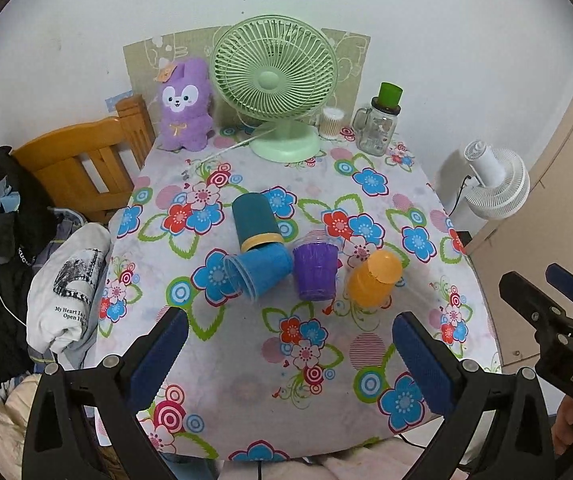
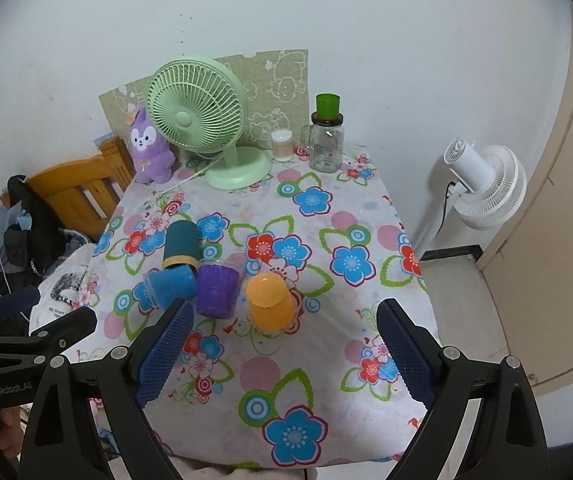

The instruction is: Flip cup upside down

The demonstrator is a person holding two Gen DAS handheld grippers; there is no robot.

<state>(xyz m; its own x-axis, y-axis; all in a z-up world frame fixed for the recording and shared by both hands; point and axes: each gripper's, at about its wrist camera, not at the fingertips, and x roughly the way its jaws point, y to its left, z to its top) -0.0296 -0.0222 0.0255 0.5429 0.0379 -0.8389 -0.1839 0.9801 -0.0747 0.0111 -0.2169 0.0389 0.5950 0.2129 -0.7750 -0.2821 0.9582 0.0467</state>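
Observation:
Several cups sit mid-table on the floral cloth. A purple cup [image 1: 314, 271] [image 2: 216, 290] stands upright. An orange cup [image 1: 372, 278] [image 2: 268, 300] stands upside down to its right. A blue cup [image 1: 257, 268] [image 2: 170, 286] lies on its side, mouth to the left. A dark teal cup with a yellow rim [image 1: 255, 222] [image 2: 181, 245] lies on its side behind it. My left gripper [image 1: 290, 354] is open and empty, short of the cups. My right gripper [image 2: 286, 350] is open and empty, near the purple and orange cups; it also shows in the left wrist view [image 1: 542, 292].
At the back stand a green fan [image 1: 276, 88] [image 2: 202, 118], a purple plush toy [image 1: 185, 106], a cotton-swab jar [image 1: 331, 122] and a glass jar with a green lid [image 1: 378, 126]. A wooden chair [image 1: 82, 164] and clothes [image 1: 66, 280] are left; a white fan [image 1: 498, 184] is right.

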